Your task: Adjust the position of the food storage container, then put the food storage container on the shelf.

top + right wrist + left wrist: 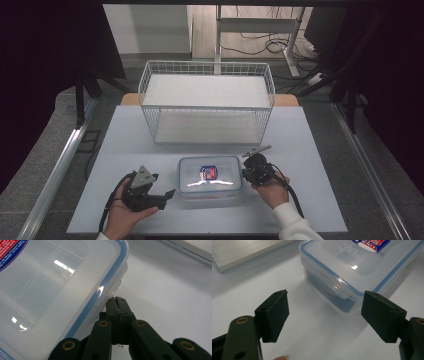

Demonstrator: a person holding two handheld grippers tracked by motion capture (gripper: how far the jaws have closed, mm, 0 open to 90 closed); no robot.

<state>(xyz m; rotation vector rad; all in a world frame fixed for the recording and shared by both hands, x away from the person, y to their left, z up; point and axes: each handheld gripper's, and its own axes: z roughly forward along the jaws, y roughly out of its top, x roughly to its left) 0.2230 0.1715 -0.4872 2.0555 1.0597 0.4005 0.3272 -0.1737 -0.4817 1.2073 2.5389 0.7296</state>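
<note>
High view, clear rectangular plastic food container with blue-sealed lid [210,176] on the white table [125,145] before a white wire basket [207,102], left gripper [167,195] jaws spread beside it, right gripper [246,172] jaws pressed together at its side clip.

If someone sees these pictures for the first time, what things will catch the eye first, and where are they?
First comes the clear plastic box with a blue-sealed lid and a red and blue label, at the near middle of the white table. Behind it stands a white wire basket. The left gripper, jaws wide open, points at the box's left side, while the right gripper, jaws shut, has its tips at a latch on the box's right side.
</note>
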